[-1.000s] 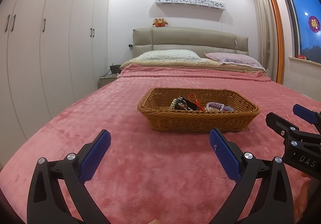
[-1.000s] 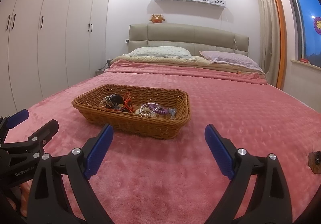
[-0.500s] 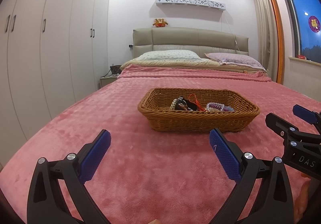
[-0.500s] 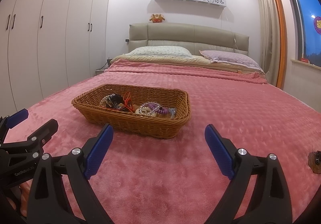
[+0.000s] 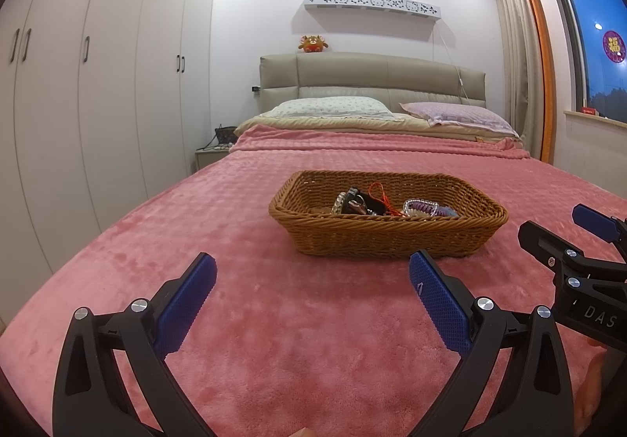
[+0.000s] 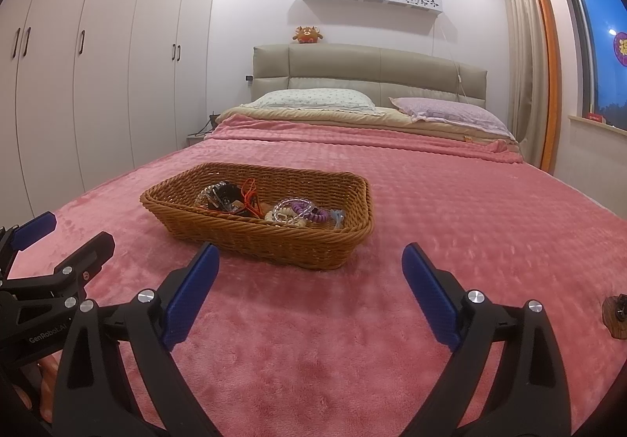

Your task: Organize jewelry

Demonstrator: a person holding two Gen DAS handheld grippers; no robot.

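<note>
A brown wicker basket (image 5: 388, 237) stands on the pink bed blanket (image 5: 274, 319); it also shows in the right wrist view (image 6: 266, 241). Inside lies tangled jewelry (image 6: 270, 205): a clear bead bracelet, a purple coil, an orange cord, dark pieces. My left gripper (image 5: 313, 292) is open and empty, short of the basket's near left side. My right gripper (image 6: 309, 280) is open and empty, just in front of the basket's near right corner. Each gripper shows at the edge of the other's view.
A small brown wooden object (image 6: 617, 315) lies on the blanket at the far right. Pillows (image 5: 333, 107) and a headboard stand at the far end. White wardrobes (image 5: 98, 84) line the left wall, with a nightstand (image 5: 211, 156) beside the bed.
</note>
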